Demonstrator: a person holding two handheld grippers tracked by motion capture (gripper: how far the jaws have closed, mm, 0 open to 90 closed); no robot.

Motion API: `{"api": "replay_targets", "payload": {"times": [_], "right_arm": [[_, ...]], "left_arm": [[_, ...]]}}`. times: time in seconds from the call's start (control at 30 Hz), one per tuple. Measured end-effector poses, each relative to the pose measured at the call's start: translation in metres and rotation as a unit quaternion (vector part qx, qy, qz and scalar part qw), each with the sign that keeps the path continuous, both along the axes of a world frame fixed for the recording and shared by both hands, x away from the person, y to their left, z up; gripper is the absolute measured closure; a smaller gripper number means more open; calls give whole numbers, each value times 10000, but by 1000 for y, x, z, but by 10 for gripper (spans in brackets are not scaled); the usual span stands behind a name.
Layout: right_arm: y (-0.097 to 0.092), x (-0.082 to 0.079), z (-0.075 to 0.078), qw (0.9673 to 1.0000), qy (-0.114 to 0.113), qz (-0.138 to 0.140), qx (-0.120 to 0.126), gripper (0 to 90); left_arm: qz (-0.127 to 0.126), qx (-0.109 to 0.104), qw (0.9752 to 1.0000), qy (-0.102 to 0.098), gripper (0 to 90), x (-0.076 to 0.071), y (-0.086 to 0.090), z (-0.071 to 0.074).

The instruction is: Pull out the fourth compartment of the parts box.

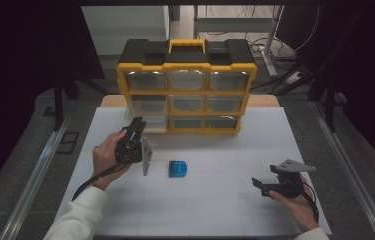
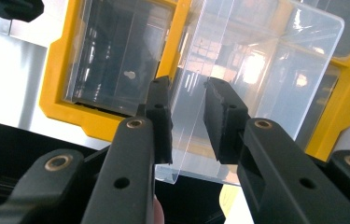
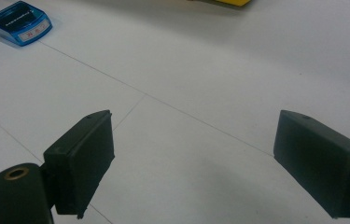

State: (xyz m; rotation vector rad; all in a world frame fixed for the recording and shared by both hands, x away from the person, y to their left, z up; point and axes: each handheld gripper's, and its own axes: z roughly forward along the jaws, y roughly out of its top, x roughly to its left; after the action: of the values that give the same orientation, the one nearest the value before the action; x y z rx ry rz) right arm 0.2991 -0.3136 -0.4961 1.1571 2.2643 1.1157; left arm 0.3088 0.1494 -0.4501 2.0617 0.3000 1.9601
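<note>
My left gripper [image 2: 186, 121] has its jaws set either side of the front wall of a clear drawer [image 2: 256, 70], partly pulled out of the bottom-left slot of the yellow organizer [image 1: 186, 85] at the mat's [image 1: 225, 210] far edge. Whether the pads actually pinch the wall, I cannot tell. I judge the drawer light, thin, slick and a bit flexible, so I'd grip the front lip squarely. My right gripper [image 3: 191, 158] hangs wide open near the right edge. A blue box [image 1: 178, 168] lies mid-mat.
</note>
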Motion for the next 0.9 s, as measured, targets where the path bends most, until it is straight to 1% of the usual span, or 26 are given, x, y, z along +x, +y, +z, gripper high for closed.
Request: {"api": "replay_targets", "payload": {"times": [0.17,0.27,0.33,0.5,0.53,0.9], "right_arm": [[0,0,0,10000,4,0,0,125],[0,0,0,10000,2,4,-4,125],[0,0,0,10000,2,4,3,125],[0,0,0,10000,-3,8,-1,125],[0,0,0,10000,1,5,-2,125],[0,0,0,10000,9,8,-8,125]], "left_arm": [[-21,30,10000,7,728,-1,0,-2],[-28,92,10000,-7,727,-1,-1,-4],[-11,168,9999,-12,727,-2,-2,-5],[3,156,9999,-17,726,-2,-2,-5],[-18,125,9999,-21,727,-2,-2,-5],[15,190,9998,16,727,-3,0,-4]]}}
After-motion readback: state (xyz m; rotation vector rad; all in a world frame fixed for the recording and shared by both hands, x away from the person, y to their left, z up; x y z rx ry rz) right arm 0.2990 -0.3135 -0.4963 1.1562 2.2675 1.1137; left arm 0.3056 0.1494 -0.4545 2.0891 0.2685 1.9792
